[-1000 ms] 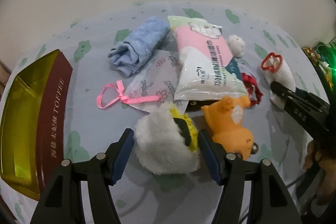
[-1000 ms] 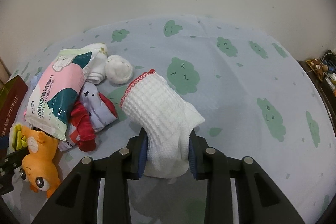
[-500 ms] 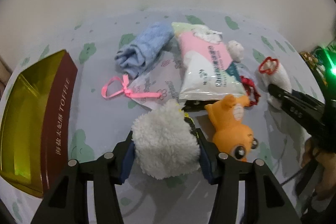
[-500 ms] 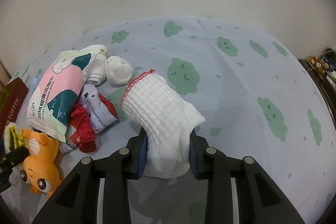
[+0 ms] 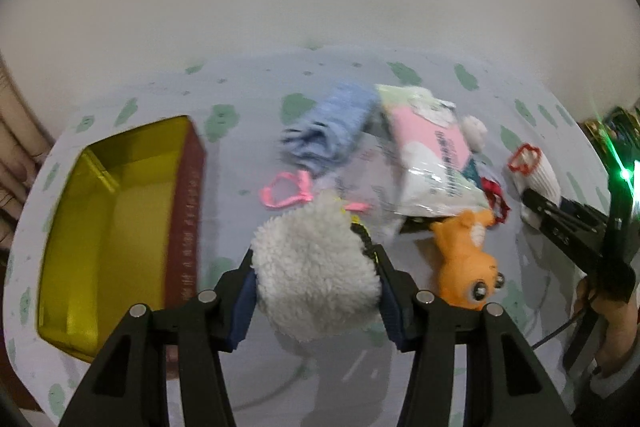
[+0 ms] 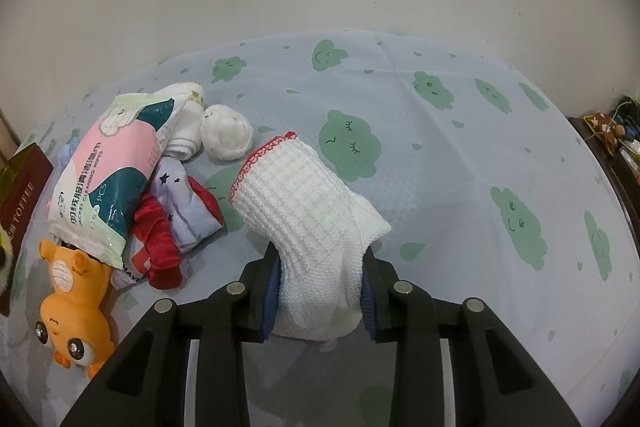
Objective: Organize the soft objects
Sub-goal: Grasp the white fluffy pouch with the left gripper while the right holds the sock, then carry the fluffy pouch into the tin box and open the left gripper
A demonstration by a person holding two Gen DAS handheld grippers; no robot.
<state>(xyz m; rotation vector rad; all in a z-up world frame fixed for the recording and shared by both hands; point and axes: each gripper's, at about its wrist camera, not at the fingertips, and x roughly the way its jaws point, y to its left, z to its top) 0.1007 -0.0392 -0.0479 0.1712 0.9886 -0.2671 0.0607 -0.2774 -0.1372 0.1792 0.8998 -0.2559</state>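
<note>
Pinching a fluffy white plush (image 5: pixel 316 271), the left tool (image 5: pixel 316 291) has its pads pressed into the pile on both sides; its jaws have just been closing on it. Plush sits at the near centre of the left wrist view. The open gold tin (image 5: pixel 120 227) lies to the left of it and slightly farther, long axis running near to far, red side wall facing the plush. Judgement: the coming move turns on a leftward carry over that wall, and the left hand is clearly the nearer one.

Right tool (image 6: pixel 320 291) grips a white knitted sock (image 6: pixel 308 223) by its lower end, red-trimmed cuff pointing far-left.

Beyond, to the right of the plush: orange toy (image 5: pixel 464 267), wipes packet (image 5: pixel 432 163), blue towel (image 5: pixel 328 135), pink ribbon (image 5: pixel 284 187), all in a loose heap.

Counter (image 6: pixel 440 155) is covered by a pale cloth with green cloud prints. Plain light wall behind; dark clutter at far right.
</note>
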